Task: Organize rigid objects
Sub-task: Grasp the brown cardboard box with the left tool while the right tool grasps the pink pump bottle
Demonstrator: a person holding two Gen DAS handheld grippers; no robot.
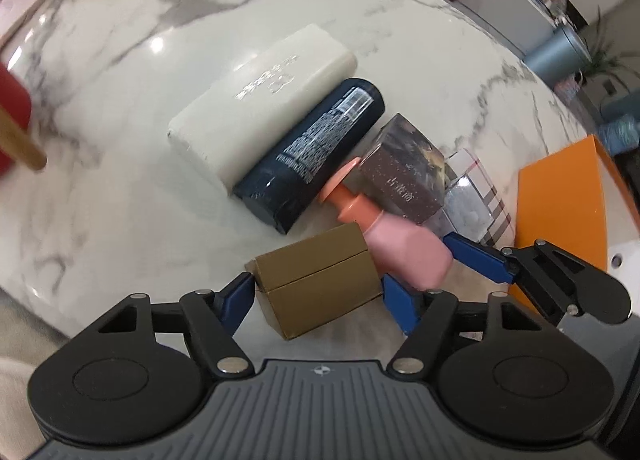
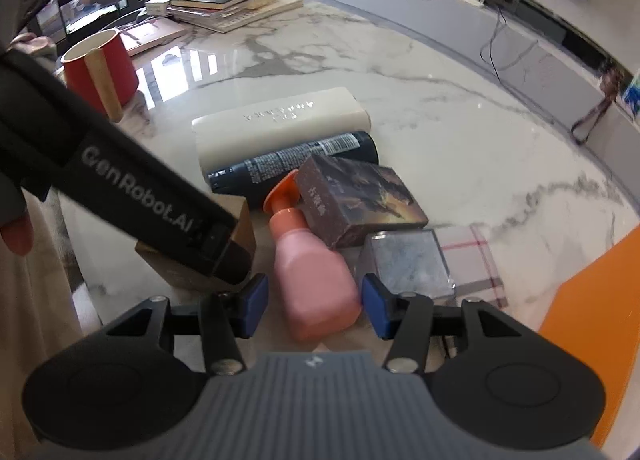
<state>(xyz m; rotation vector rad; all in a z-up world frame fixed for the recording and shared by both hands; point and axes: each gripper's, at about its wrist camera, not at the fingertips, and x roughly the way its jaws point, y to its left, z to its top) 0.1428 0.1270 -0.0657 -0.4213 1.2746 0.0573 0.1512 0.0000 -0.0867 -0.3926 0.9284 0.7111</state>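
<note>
A row of objects lies on the marble table: a cream case (image 1: 264, 100) (image 2: 280, 120), a dark cylinder (image 1: 312, 152) (image 2: 292, 162), a pink pump bottle (image 1: 392, 236) (image 2: 312, 272), a dark printed box (image 1: 404, 168) (image 2: 360, 200) and a clear box (image 1: 472, 200) (image 2: 404, 264). My left gripper (image 1: 320, 296) is shut on a gold-brown box (image 1: 316, 284) (image 2: 240, 228) next to the bottle. My right gripper (image 2: 316, 300) is open, its pads (image 2: 256, 296) either side of the pink bottle's base, apart from it.
An orange box (image 1: 568, 212) (image 2: 592, 332) stands at the right. A red mug with a wooden handle (image 2: 100, 68) stands at the left and a stack of books (image 2: 228, 0) at the back. The left gripper's body (image 2: 120, 180) crosses the right wrist view.
</note>
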